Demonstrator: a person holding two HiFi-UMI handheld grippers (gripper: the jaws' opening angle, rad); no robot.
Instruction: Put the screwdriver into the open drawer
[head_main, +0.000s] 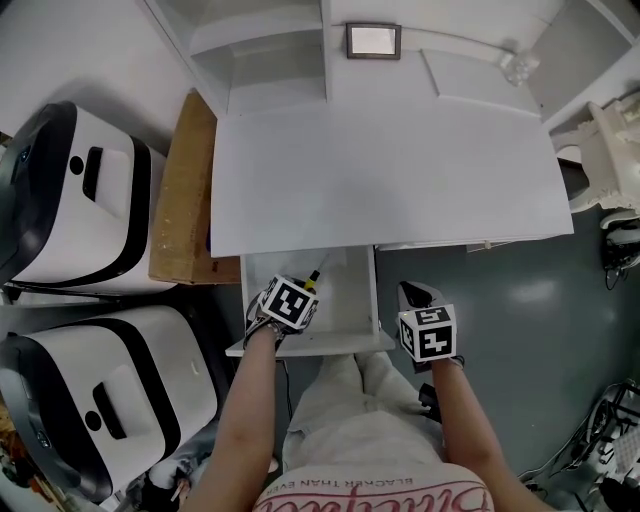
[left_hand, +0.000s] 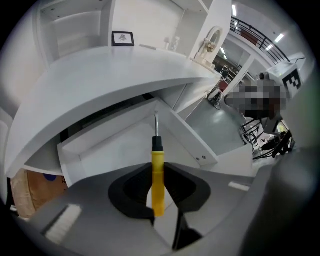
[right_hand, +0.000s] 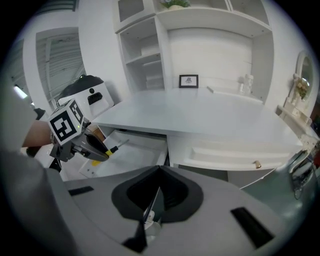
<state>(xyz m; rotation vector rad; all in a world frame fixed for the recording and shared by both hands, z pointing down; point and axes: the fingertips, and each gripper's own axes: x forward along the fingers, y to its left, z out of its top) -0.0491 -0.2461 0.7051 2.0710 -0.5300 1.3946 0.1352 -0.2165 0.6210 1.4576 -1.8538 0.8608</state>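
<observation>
The left hand-held gripper (left_hand: 157, 202) clamps the yellow-handled screwdriver (left_hand: 157, 172), whose shaft points down into the open drawer (head_main: 347, 296) at the near edge of the table (head_main: 400, 170). The right hand-held gripper (head_main: 414, 296) hangs just right of the drawer, jaws together and empty.

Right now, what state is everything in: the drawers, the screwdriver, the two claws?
Left drawer: pulled open, nothing in it that shows.
Right drawer: shut.
Screwdriver: held by its yellow handle, tip pointing into the left drawer, not yet laid down.
Left gripper: shut on the screwdriver.
Right gripper: shut, empty, beside the left drawer.
Frame: upright at the back of the desk.
</observation>
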